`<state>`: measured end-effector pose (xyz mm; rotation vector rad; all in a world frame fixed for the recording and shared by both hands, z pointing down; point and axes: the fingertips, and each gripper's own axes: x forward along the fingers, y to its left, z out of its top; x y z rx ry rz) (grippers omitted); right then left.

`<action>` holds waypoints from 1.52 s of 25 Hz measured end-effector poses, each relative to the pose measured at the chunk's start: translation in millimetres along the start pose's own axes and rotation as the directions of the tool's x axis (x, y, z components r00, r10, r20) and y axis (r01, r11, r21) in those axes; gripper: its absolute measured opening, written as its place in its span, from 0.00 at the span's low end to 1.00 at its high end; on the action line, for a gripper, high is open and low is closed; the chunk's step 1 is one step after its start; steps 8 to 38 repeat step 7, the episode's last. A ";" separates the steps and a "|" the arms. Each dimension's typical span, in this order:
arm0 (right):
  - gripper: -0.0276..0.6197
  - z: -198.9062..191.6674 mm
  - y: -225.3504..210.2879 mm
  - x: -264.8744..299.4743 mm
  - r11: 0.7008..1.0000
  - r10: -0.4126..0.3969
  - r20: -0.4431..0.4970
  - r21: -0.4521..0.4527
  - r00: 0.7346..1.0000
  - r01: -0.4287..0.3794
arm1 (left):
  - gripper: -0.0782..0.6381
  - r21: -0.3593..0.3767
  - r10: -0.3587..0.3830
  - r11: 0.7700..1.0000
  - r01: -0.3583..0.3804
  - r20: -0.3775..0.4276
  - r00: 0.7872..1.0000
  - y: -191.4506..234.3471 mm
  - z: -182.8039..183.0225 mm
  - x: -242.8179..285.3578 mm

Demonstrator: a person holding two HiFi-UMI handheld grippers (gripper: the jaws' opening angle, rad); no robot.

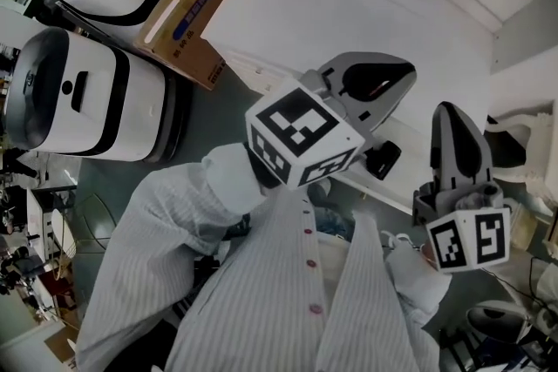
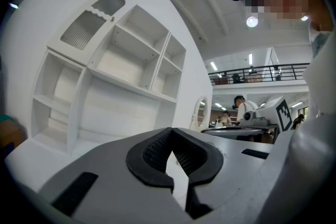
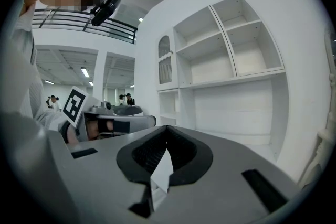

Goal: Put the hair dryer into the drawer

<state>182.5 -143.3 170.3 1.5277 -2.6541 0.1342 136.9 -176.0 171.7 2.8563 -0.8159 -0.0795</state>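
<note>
Heads up, the left tongs (image 2: 171,136) and right tongs (image 3: 167,132) are closed on nothing (no hair dryer in sight), so I'd spot it and open up first.

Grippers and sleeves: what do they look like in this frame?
Both the left gripper and right gripper have grey shells with black ribbed pads; each carries a white cube with black square markers. The person wears a white pinstriped long-sleeved shirt with pinkish buttons.

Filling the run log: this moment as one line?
left claw: shut, empty | right claw: shut, empty | facing: white shelf unit | hair dryer: not in view
</note>
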 end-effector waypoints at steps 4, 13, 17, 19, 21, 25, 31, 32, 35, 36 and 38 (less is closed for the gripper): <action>0.06 -3.4 0.0 -0.8 1.000 -0.007 -0.016 -0.004 1.000 0.007 | 0.12 0.022 0.014 1.000 -0.015 0.025 1.000 8.2 10.3 -5.1; 0.06 -2.4 -1.5 -0.7 1.000 -0.016 -0.009 -0.004 1.000 0.016 | 0.12 0.053 -0.005 0.999 0.004 0.025 1.000 9.7 16.7 -4.3; 0.06 -2.4 -1.5 -0.7 1.000 -0.016 -0.009 -0.004 1.000 0.016 | 0.12 0.053 -0.005 0.999 0.004 0.025 1.000 9.7 16.7 -4.3; 0.06 -2.4 -1.5 -0.7 1.000 -0.016 -0.009 -0.004 1.000 0.016 | 0.12 0.053 -0.005 0.999 0.004 0.025 1.000 9.7 16.7 -4.3; 0.06 -2.4 -1.5 -0.7 1.000 -0.016 -0.009 -0.004 1.000 0.016 | 0.12 0.053 -0.005 0.999 0.004 0.025 1.000 9.7 16.7 -4.3; 0.06 -2.4 -1.5 -0.7 1.000 -0.016 -0.009 -0.004 1.000 0.016 | 0.12 0.053 -0.005 0.999 0.004 0.025 1.000 9.7 16.7 -4.3; 0.06 -2.4 -1.5 -0.7 1.000 -0.016 -0.009 -0.004 1.000 0.016 | 0.12 0.053 -0.005 0.999 0.004 0.025 1.000 9.7 16.7 -4.3; 0.06 -2.4 -1.5 -0.7 1.000 -0.016 -0.009 -0.004 1.000 0.016 | 0.12 0.053 -0.005 0.999 0.004 0.025 1.000 9.7 16.7 -4.3; 0.06 -2.4 -1.5 -0.7 1.000 -0.016 -0.009 -0.004 1.000 0.016 | 0.12 0.053 -0.005 0.999 0.004 0.025 1.000 9.7 16.7 -4.3; 0.06 -2.4 -1.5 -0.7 1.000 -0.016 -0.009 -0.004 1.000 0.016 | 0.12 0.053 -0.005 0.999 0.004 0.025 1.000 9.7 16.7 -4.3; 0.06 -2.4 -1.5 -0.7 1.000 -0.016 -0.009 -0.004 1.000 0.016 | 0.12 0.053 -0.005 0.999 0.004 0.025 1.000 9.7 16.7 -4.3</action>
